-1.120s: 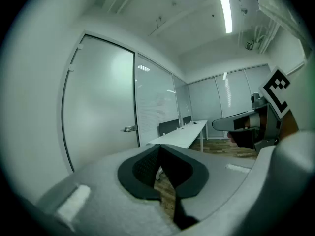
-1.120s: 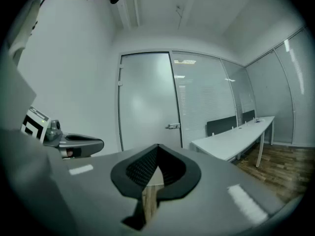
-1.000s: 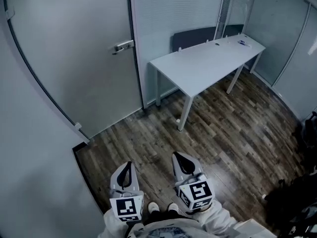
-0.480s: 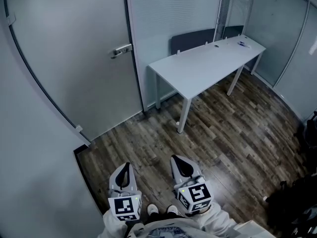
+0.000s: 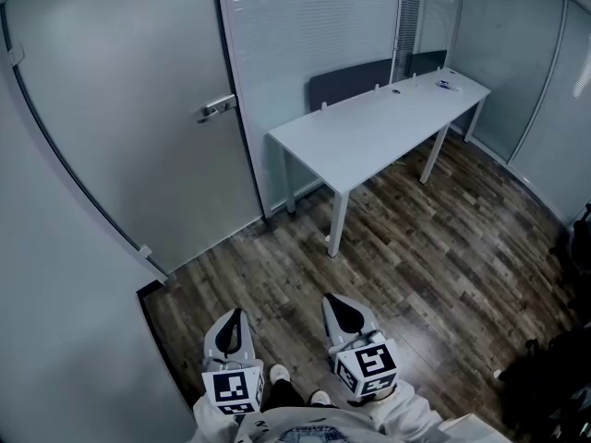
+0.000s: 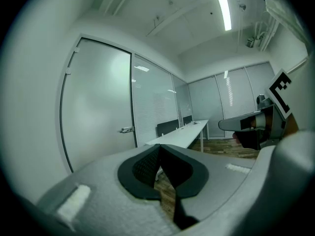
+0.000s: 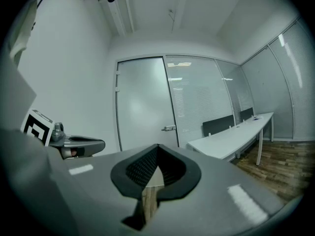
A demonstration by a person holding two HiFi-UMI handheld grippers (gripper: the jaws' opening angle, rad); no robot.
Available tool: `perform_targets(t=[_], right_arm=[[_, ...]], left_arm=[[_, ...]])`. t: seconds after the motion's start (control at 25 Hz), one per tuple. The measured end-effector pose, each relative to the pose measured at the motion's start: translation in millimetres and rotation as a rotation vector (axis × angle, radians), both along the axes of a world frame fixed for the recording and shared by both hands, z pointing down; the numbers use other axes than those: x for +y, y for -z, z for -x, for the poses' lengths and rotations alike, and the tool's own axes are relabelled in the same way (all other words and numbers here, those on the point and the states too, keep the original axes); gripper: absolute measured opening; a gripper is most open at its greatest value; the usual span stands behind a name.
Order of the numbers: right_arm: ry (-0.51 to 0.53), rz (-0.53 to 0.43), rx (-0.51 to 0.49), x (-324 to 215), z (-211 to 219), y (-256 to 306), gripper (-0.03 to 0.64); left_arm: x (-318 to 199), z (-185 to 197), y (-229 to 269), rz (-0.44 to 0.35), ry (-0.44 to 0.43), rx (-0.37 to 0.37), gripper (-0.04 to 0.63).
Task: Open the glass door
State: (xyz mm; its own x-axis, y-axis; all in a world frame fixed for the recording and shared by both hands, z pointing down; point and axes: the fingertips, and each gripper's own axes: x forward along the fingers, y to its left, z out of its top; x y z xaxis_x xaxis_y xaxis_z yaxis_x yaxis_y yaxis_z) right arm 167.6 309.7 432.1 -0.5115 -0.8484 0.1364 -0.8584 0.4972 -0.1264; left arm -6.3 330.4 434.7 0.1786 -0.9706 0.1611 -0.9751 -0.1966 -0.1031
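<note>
The frosted glass door [image 5: 120, 127] stands closed at the upper left, with a metal lever handle [image 5: 215, 108] near its right edge. The same door [image 6: 101, 107] and handle [image 6: 126, 130] show in the left gripper view, and the door [image 7: 142, 107] with its handle [image 7: 169, 128] in the right gripper view. My left gripper [image 5: 233, 319] and right gripper [image 5: 338, 309] are held low, side by side, well short of the door. Both are shut with nothing between the jaws; the tips of the left [image 6: 158, 149] and right [image 7: 157, 149] meet.
A long white table [image 5: 374, 127] stands against the glass partition [image 5: 314, 26] right of the door, dark chair backs [image 5: 349, 81] behind it. Wood-plank floor [image 5: 416, 247] lies ahead. A plain wall [image 5: 55, 321] runs along the left. Dark items [image 5: 554, 377] sit at the right edge.
The whole scene has slid slightly left and down in the head view; the door handle and table sit a little further left. Both grippers stay shut and level.
</note>
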Motion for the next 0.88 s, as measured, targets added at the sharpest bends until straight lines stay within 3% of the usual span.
perform_targets(t=[0.44,0.88], right_arm=[[-0.039,0.044,0.042,-87,19,-26,0.005],[-0.020,0.048,0.058,-210,102,-24,0.005]], left_arm=[[-94,34,-28,0.028,0.002,0.034,0.002],[-215,111,-30,0.042,0.005,0.044,0.003]])
